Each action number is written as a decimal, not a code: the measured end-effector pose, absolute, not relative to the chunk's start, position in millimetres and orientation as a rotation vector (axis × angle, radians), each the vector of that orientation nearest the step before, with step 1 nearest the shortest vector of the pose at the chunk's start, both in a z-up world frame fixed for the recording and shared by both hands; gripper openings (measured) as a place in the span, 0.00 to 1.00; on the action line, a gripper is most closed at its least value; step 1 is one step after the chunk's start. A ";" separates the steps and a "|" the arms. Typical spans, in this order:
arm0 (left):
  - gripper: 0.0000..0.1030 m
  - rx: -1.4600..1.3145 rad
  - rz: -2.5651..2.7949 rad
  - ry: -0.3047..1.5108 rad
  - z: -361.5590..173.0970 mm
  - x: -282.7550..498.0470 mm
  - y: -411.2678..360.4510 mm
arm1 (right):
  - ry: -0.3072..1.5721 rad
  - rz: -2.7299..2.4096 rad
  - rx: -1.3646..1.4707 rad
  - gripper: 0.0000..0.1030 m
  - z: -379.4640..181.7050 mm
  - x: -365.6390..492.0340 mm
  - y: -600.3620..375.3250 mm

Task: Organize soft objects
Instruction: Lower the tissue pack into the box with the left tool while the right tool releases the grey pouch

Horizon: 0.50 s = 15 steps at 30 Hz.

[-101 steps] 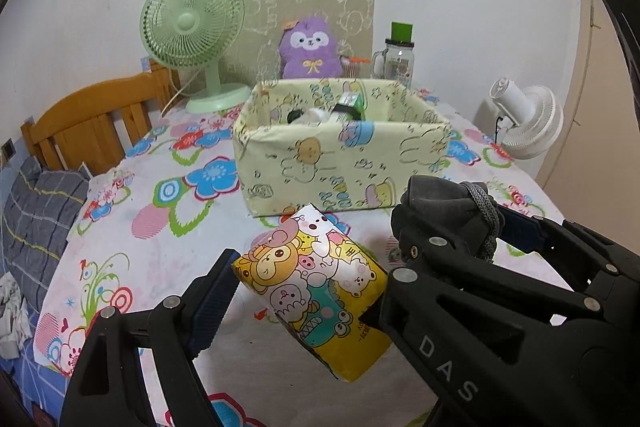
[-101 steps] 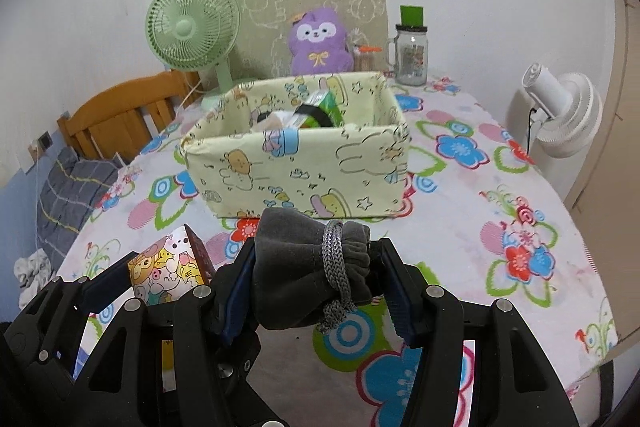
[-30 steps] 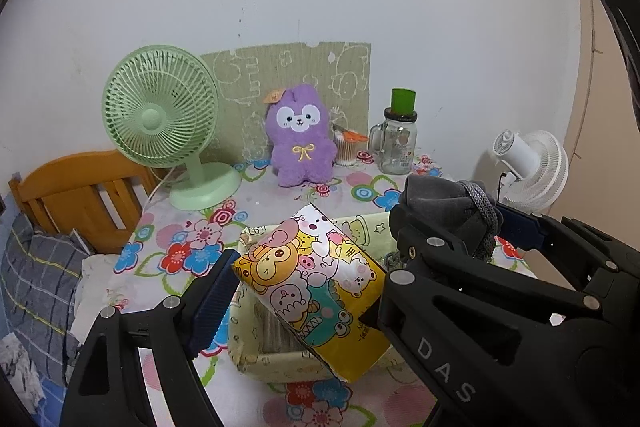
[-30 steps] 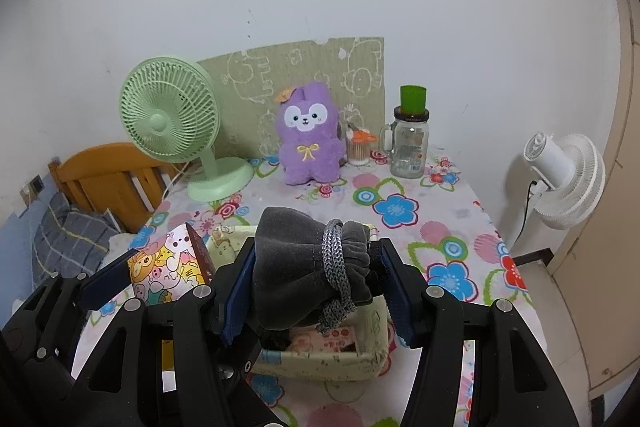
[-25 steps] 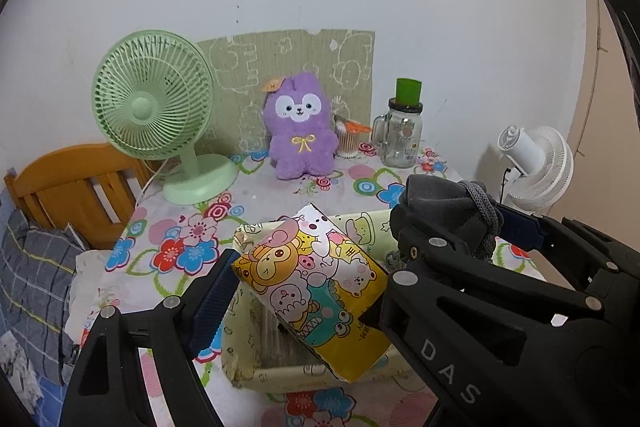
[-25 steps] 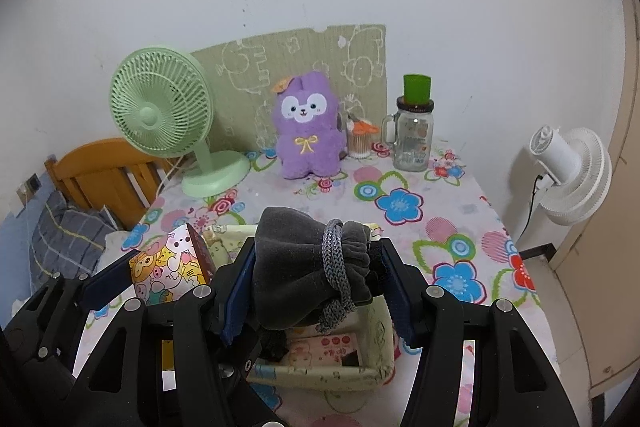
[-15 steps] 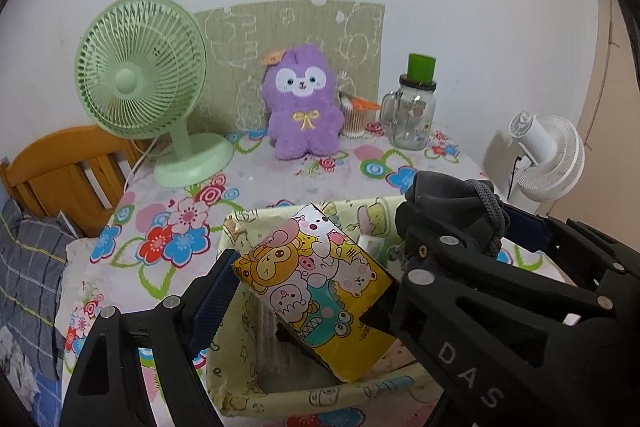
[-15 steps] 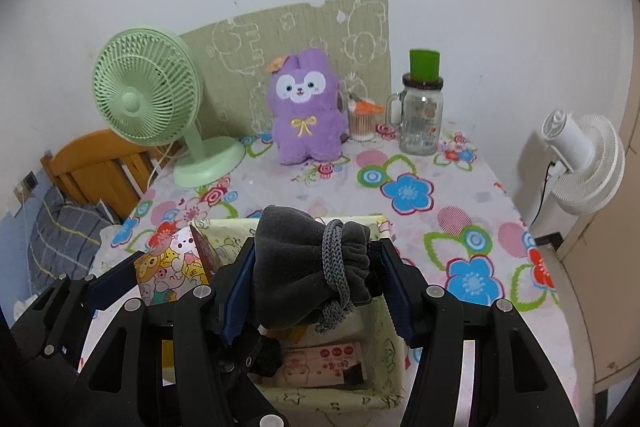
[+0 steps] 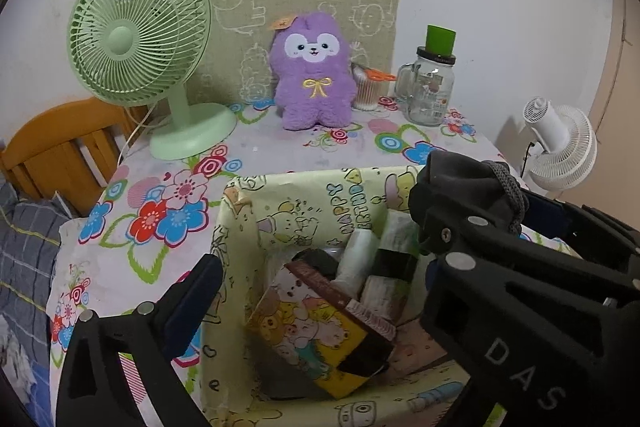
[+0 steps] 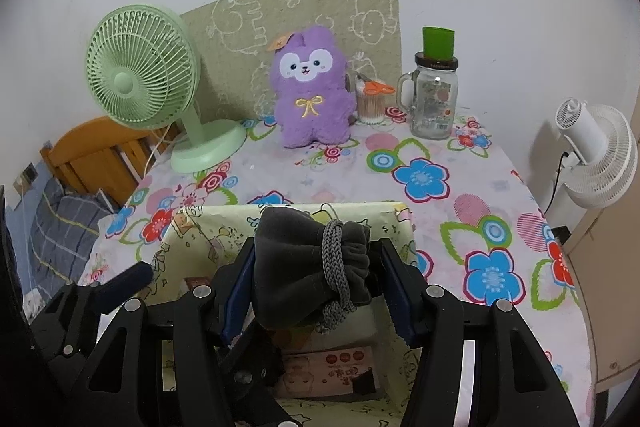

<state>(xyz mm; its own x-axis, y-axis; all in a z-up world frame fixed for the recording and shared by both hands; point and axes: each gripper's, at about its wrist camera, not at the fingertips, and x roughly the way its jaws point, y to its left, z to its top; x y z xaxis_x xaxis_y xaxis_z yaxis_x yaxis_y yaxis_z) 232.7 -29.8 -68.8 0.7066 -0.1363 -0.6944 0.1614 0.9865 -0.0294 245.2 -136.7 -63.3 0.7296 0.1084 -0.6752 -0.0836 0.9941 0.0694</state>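
Left gripper (image 9: 316, 279): I see its jaws opening, spread wide over the box, with nothing pressed between the pads.
Cartoon packet (image 9: 316, 327): it lies tilted inside the yellow box (image 9: 296, 195), below the gap between my left fingers and clear of both.
Right gripper (image 10: 316, 287): I have it closed partway on the grey drawstring pouch (image 10: 308, 267), pads pressing both sides, cord hanging down the front.
Pouch position: I hold it above the box's near half, not touching the contents.
Box contents: a white tube, dark items and a pink printed packet (image 10: 332, 371) sit beside and beyond the cartoon packet; I cannot tell them apart further.
Surface: a table under a flowered cloth (image 10: 436, 179), the box at its near end.
Far side: a green fan (image 9: 140, 39) on the left, a purple plush (image 9: 312, 71) in the middle, a glass jar with a green lid (image 9: 432, 83) on the right, all against a pale wall.
Room: a wooden chair (image 9: 60, 147) and checked bedding to the left, a white fan (image 10: 596, 151) beyond the table's right edge.
Open room: bare cloth lies between the box and the far items, and to the right of the box.
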 end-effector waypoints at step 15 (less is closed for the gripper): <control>1.00 0.063 -0.132 0.759 -71.3 227.8 -26.8 | 0.795 0.176 0.045 0.62 -77.7 253.1 -129.2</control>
